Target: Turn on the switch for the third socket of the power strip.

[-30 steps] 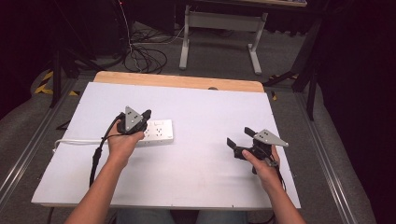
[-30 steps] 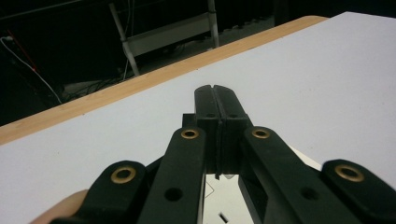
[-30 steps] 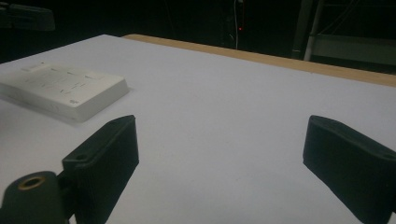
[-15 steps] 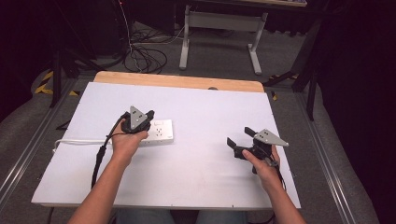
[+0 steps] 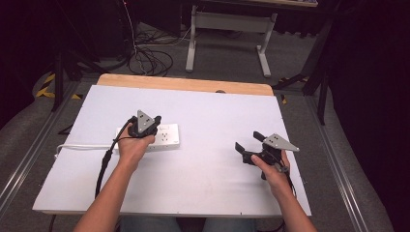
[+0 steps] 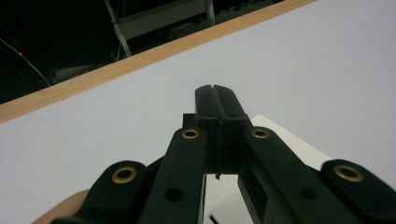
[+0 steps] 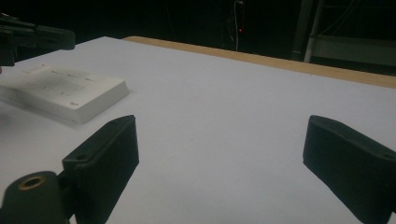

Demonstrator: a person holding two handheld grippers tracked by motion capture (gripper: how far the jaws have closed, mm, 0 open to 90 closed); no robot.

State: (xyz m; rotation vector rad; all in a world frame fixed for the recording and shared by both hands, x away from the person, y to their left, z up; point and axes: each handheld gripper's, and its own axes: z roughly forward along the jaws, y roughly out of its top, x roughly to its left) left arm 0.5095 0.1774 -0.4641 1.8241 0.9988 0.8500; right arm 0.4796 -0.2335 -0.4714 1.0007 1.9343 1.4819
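A white power strip (image 5: 167, 135) lies left of the table's middle, its white cord (image 5: 82, 146) running off to the left. My left gripper (image 5: 156, 119) hovers over the strip's left part with its jaws pressed together and nothing between them. In the left gripper view the shut tips (image 6: 215, 99) point past the strip's corner (image 6: 299, 144) toward the far edge. My right gripper (image 5: 248, 141) rests at the right of the table, open and empty. The right gripper view has its jaws (image 7: 219, 154) spread wide, with the strip (image 7: 70, 93) and the left gripper (image 7: 32, 37) off to the left.
The white tabletop (image 5: 217, 116) ends in a wooden strip (image 5: 193, 84) at its far edge. Beyond it stand a desk frame (image 5: 227, 24) and loose cables (image 5: 145, 58) on the floor. The black cable of the left gripper (image 5: 104, 164) trails along the forearm.
My left gripper has drifted slightly to the right over the power strip, jaws still shut. The right gripper has kept still.
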